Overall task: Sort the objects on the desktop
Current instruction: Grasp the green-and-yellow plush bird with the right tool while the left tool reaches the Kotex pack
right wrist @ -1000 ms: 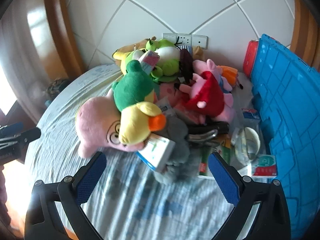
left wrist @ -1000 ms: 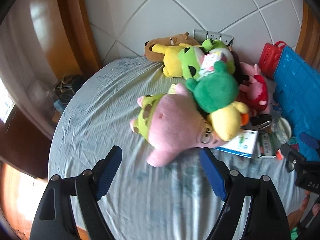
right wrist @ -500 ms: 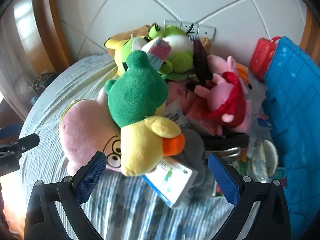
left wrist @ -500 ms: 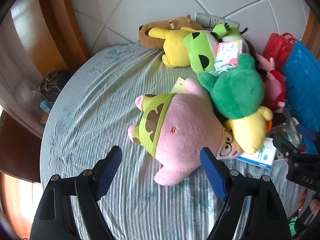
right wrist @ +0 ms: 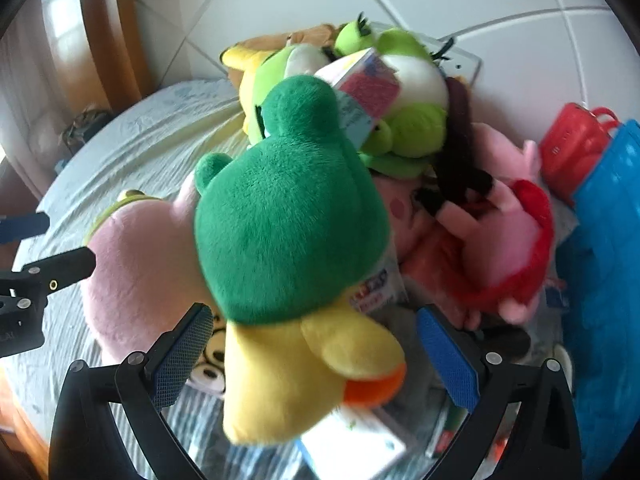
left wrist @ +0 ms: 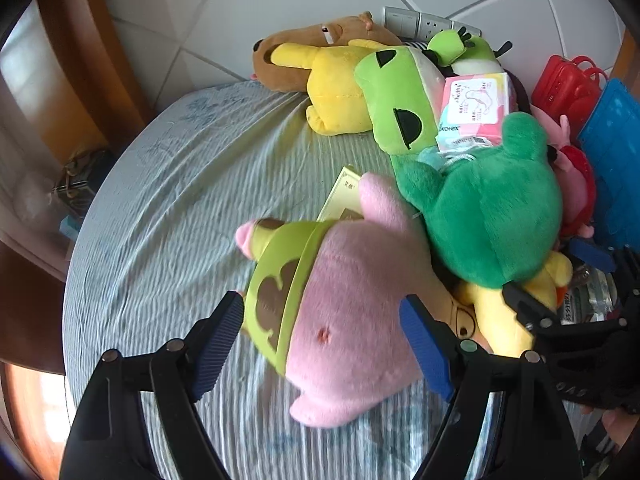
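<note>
A pile of soft toys covers the round table with its pale blue cloth (left wrist: 168,208). A pink star plush with green patterned shorts (left wrist: 352,320) lies in front, and my left gripper (left wrist: 324,344) stands open around its middle without pressing it. On top of it rests a green-headed yellow duck plush (right wrist: 288,248) (left wrist: 484,216). My right gripper (right wrist: 316,356) is open on either side of the duck's yellow body. Behind lie a lime frog plush (left wrist: 396,96), a yellow plush (left wrist: 336,92), a brown plush (left wrist: 320,40) and a pink pig in red (right wrist: 516,236).
A blue crate (right wrist: 600,264) stands at the right with a red case (right wrist: 576,144) behind it. A pink tissue pack (left wrist: 472,108) sits on the frog. A white box (right wrist: 360,444) and small packets lie under the duck. Tiled wall with sockets (left wrist: 420,24) behind.
Both grippers have come forward and down onto the pile. The pink plush now lies between the left fingers and the duck between the right fingers. Jaws kept their width.
</note>
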`<state>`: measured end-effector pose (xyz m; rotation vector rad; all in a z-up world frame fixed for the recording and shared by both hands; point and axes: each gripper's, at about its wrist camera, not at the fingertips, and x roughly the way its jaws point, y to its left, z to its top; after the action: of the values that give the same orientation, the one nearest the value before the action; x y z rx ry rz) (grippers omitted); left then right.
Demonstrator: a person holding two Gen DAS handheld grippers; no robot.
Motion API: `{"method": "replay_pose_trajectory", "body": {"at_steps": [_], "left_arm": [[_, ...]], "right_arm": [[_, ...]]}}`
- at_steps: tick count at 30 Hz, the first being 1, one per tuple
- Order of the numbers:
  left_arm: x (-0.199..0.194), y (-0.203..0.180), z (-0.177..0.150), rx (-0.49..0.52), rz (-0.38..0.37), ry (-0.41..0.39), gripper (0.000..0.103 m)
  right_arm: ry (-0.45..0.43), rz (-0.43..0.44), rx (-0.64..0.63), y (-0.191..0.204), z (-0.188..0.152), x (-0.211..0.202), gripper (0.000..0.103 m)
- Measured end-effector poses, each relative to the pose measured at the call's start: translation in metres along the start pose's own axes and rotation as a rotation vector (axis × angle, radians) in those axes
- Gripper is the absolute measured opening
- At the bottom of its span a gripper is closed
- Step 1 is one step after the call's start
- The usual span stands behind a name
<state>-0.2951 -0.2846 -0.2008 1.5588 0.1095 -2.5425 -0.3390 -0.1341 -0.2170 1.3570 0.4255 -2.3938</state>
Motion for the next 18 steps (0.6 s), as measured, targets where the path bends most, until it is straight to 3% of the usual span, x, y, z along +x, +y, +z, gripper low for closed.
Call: {"method": "replay_pose_trajectory", "body": {"at_steps": [5,8,9,14,18], "left_arm": [[0.015,0.0,0.016,-0.001,-0.004,-0.002,0.08],[0.017,-0.003,0.029,0.005,-0.018,-0.023,0.08],[0.016,-0.007,0.034,0.012,-0.024,-0.032,0.08],[0.007,-0.037,0.063,0.065,-0.064,-0.096,0.08],[0.004,-0.073,0.083,0.106,-0.12,-0.128,0.08]], "right_arm": [[0.031,0.078,0.018,0.0,0.004,0.03,0.102],[0.016,0.161,0.063,-0.006,0.001,0.032,0.075],[0.007,0.175,0.075,-0.009,-0.001,0.029,0.07],[-0.046,0.221,0.182,-0.047,-0.018,-0.01,0.066],[-0.089,0.171,0.246,-0.084,-0.039,-0.048,0.066]]}}
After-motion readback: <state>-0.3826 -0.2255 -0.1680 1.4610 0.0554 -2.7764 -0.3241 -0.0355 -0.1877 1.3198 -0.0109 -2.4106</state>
